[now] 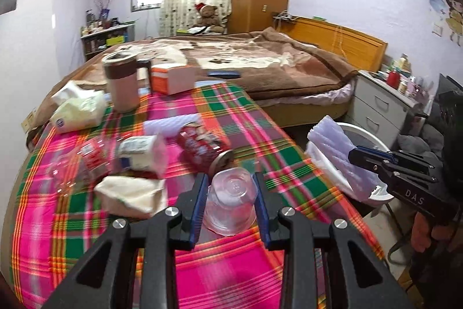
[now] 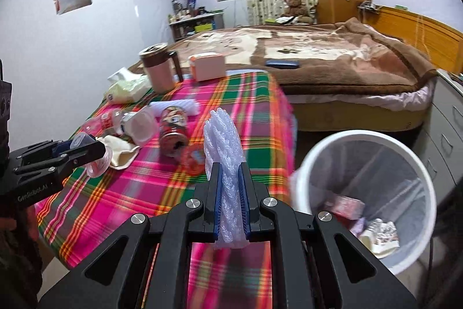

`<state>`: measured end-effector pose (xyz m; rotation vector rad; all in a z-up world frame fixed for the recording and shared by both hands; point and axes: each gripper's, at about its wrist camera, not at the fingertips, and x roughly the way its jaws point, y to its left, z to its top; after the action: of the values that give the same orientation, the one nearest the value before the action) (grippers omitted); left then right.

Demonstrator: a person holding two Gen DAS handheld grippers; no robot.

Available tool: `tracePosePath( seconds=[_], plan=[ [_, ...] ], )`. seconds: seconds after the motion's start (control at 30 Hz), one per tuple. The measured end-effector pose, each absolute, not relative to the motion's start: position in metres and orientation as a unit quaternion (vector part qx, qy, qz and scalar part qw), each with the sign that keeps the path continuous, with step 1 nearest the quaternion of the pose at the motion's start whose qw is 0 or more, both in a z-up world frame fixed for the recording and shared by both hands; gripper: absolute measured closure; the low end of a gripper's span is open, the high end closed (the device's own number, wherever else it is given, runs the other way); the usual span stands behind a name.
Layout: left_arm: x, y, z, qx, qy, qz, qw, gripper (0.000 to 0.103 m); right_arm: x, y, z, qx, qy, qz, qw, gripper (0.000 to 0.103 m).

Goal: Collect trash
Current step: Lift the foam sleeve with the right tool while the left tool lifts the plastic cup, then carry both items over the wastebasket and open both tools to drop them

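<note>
My left gripper (image 1: 231,178) is shut on a clear plastic cup (image 1: 231,201), held just above the plaid table; it also shows in the right wrist view (image 2: 86,148). My right gripper (image 2: 230,167) is shut on a folded sheet of white bubble wrap (image 2: 222,141), held over the table's right edge beside the white trash bin (image 2: 303,164). The bin (image 1: 358,135) holds several pieces of trash. On the table lie a crushed red can (image 1: 199,146), a yogurt cup (image 1: 141,155), a clear bottle with a red label (image 1: 84,161) and a crumpled napkin (image 1: 130,193).
A brown-and-pink mug (image 1: 121,83), an orange-and-white box (image 1: 172,78) and a tissue pack (image 1: 76,112) stand at the table's far end. A bed (image 1: 260,62) lies behind. A white drawer unit (image 1: 379,103) stands right of the bin.
</note>
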<state>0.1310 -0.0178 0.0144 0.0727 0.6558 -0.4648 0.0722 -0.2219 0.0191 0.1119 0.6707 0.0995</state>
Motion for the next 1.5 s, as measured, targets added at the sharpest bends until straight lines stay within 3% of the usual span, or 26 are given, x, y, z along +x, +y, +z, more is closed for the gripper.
tracePosePath(
  seconds=[0.8,1.5],
  plan=[
    [0.128,-0.176,0.013,0.079,0.323,-0.353,0.875,0.070,0.044,-0.326,0.012,0.095,0.332,-0.087,0.934,0.091],
    [0.139,-0.246,-0.011,0.084,0.356,-0.392,0.844,0.068,0.047,-0.372,-0.015,0.114,0.371,-0.134,0.912,0.091]
  ],
)
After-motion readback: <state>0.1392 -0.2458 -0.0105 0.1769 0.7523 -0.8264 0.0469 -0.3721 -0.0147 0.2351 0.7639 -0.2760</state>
